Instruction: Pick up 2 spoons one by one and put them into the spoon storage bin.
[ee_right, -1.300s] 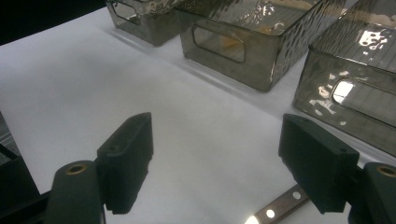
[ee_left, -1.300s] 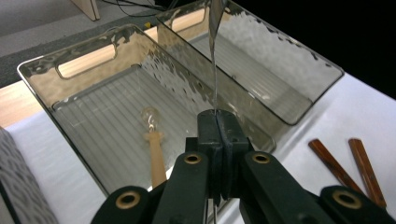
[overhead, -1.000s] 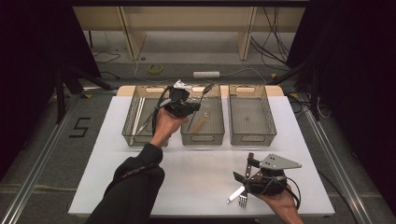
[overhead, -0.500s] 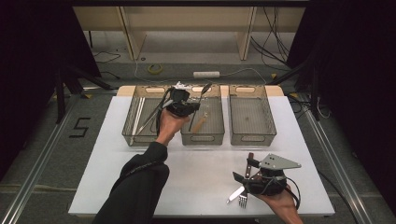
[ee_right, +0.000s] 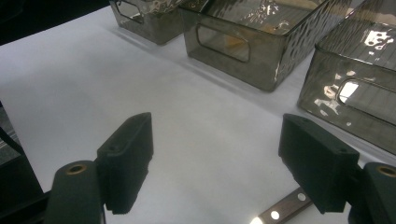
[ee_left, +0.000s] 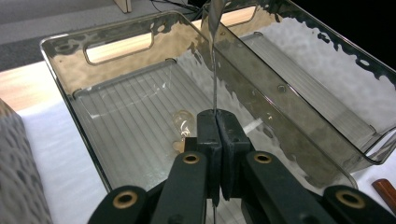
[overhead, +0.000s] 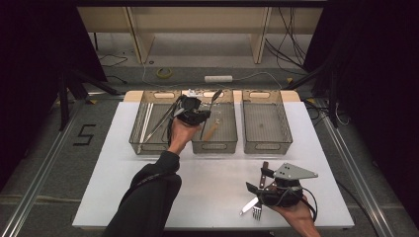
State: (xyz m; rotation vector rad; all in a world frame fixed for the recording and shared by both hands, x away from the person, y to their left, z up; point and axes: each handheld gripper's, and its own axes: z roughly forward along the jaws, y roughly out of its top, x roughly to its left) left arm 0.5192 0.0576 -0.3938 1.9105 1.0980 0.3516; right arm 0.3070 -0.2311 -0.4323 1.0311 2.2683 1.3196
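The left gripper (overhead: 197, 112) has shifted slightly, jaws pinching a spoon (ee_left: 214, 46) above the middle tray (overhead: 225, 129). The right gripper (ee_right: 219, 163), spread, hovers over the white table (overhead: 113, 168); grey floor surrounds.

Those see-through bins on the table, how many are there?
3, side by side at the table's far edge: left bin, middle bin, right bin.

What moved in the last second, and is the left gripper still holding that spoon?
The left gripper barely shifted over the middle bin and is still clamped on the spoon, bowl end up. Nothing was let go. The right gripper stayed open near the table's front edge, with the knife and fork lying where they were.
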